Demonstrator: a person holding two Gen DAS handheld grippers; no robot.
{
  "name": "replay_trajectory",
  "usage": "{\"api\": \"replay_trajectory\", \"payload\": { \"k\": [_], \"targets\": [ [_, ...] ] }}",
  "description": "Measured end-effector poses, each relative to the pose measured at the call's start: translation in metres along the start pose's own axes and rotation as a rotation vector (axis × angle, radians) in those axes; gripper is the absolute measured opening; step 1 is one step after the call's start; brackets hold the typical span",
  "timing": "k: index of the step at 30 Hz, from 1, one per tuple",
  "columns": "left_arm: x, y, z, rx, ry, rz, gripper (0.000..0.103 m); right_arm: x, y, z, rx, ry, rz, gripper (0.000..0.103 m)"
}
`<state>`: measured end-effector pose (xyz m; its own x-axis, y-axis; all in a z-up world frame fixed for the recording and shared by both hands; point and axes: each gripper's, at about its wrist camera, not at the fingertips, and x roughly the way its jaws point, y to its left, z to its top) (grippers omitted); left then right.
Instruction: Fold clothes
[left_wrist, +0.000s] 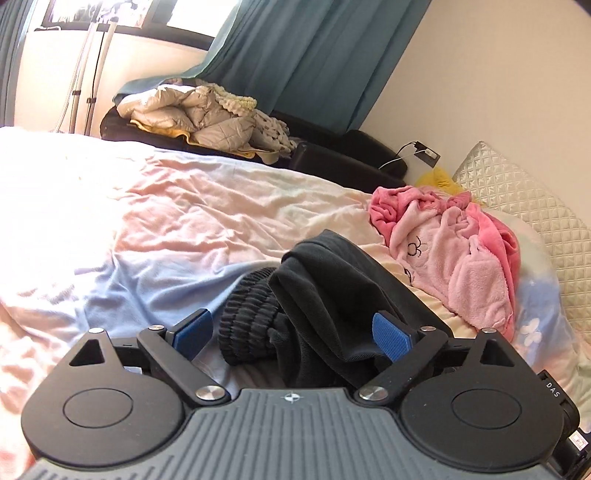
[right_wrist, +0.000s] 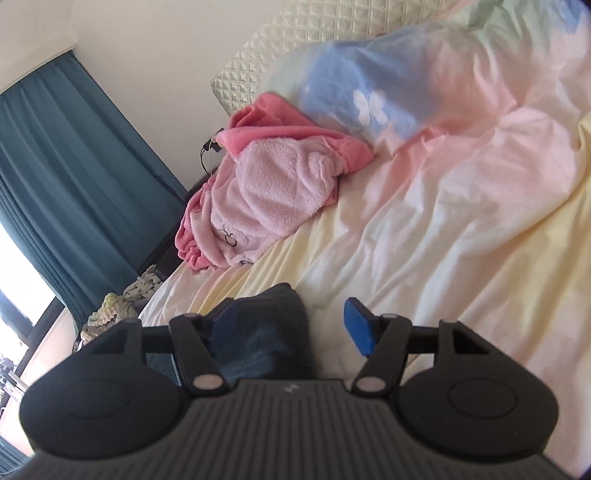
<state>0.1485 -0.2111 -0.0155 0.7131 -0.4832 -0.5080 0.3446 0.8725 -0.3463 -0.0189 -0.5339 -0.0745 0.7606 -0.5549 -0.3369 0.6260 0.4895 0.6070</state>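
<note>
A crumpled black garment with a ribbed elastic cuff lies on the pastel bed. My left gripper is open, its blue pads on either side of the bunched black cloth, low over it. In the right wrist view the same dark garment lies between the fingers, against the left one. My right gripper is open; its left pad is hidden by the cloth. A pink fleece garment lies bunched beyond, and it also shows in the right wrist view.
The bed cover is pastel pink, blue and yellow and wrinkled. A quilted cream headboard and a pillow stand at the far end. A black bench with piled bedding sits under teal curtains.
</note>
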Motion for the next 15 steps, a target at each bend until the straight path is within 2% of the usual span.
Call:
{"api": "replay_trajectory", "payload": {
  "k": [4,8,15],
  "targets": [
    [-0.062,0.004,0.015,0.097,-0.092,0.056,0.098,-0.042,0.019,0.000,-0.041,-0.004,0.098,0.065],
    [-0.119,0.015,0.023,0.168,-0.156,0.102,0.101,-0.081,0.063,-0.008,-0.155,-0.003,0.242,0.065],
    [-0.207,0.056,0.029,0.273,-0.277,0.232,0.103,-0.150,0.138,-0.028,-0.359,-0.037,0.486,0.065]
  ]
}}
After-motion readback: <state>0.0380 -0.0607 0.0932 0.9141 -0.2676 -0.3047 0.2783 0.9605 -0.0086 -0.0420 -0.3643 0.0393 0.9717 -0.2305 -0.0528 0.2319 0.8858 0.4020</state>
